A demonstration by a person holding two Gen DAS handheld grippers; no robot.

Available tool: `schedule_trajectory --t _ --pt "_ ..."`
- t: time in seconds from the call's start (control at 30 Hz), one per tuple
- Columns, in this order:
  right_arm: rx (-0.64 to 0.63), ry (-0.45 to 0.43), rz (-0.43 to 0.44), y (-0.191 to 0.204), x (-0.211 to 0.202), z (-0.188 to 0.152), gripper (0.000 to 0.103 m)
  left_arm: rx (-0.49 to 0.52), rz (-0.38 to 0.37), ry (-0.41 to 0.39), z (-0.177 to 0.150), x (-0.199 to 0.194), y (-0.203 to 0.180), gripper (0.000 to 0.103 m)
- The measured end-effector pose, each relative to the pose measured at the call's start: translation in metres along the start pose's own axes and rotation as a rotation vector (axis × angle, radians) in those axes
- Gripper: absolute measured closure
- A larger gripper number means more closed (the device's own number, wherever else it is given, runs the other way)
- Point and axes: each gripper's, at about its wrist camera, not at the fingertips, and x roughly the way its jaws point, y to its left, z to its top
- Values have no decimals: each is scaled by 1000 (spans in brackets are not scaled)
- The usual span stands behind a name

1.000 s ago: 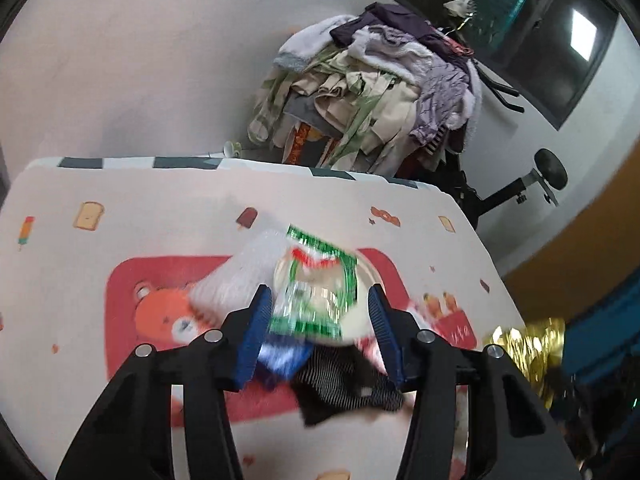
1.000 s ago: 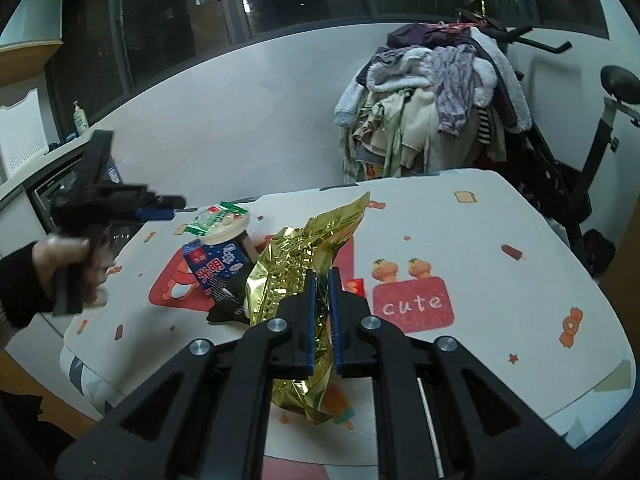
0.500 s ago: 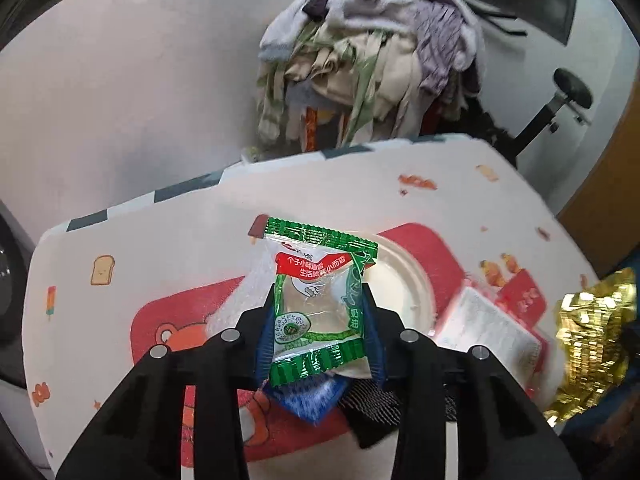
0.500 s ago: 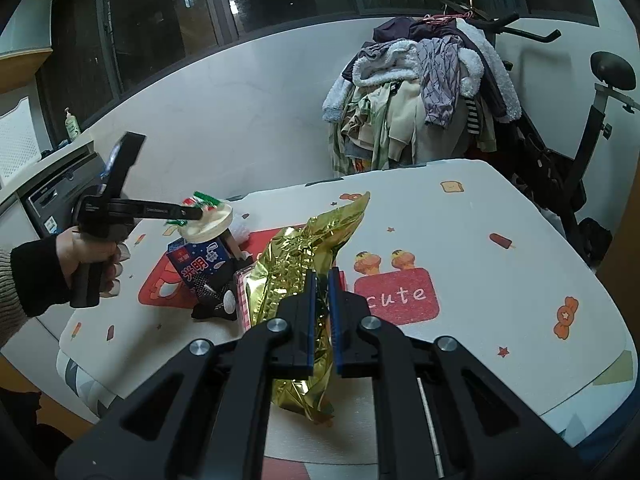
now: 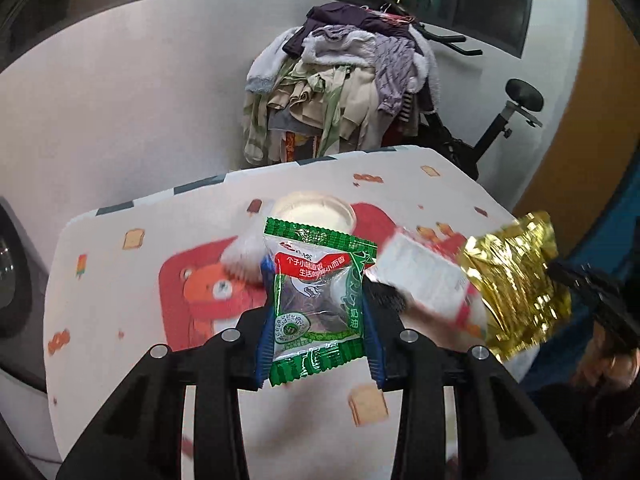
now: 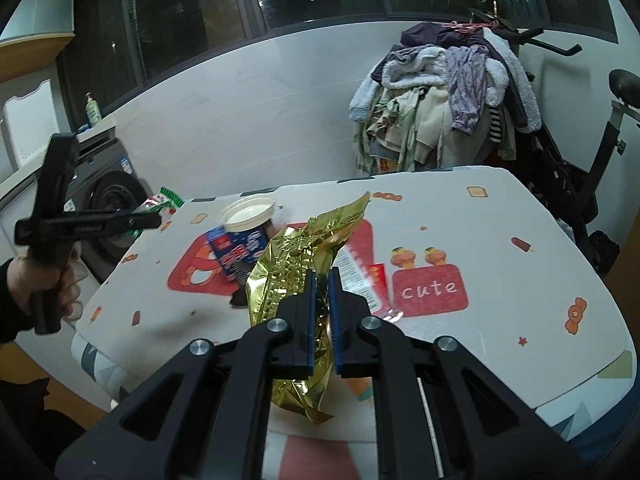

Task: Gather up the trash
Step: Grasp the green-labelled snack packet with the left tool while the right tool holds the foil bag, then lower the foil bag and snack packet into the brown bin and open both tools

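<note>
My left gripper [image 5: 318, 312] is shut on a green and clear snack wrapper [image 5: 318, 300] and holds it above the table; it shows at the left of the right wrist view [image 6: 158, 208]. My right gripper [image 6: 322, 312] is shut on a crumpled gold foil bag [image 6: 300, 264], seen at the right of the left wrist view [image 5: 516, 280]. A white-lidded blue cup [image 6: 246, 236], a red and white packet [image 6: 360, 276] and a dark wrapper [image 6: 239, 299] stay on the table [image 6: 500, 280].
A pile of clothes [image 6: 440, 96] hangs on an exercise bike [image 6: 592, 168] behind the table. A washing machine [image 6: 108, 196] stands at the left. The table's cloth has a red bear patch [image 5: 208, 292] and a red "cute" patch [image 6: 430, 290].
My left gripper shut on the green wrapper over the cup, lifted it, and drew back to the left. The right gripper kept its hold on the gold bag.
</note>
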Motion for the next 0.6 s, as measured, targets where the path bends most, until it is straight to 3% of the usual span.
schedule_trajectory --t 0.17,0.6 --pt "-28 13 18 21 -14 -9 93 1 -6 -6 -46 -35 -16 66" --pt "-130 100 75 76 -44 -59 93 -123 -15 -46 -149 -111 -34 66"
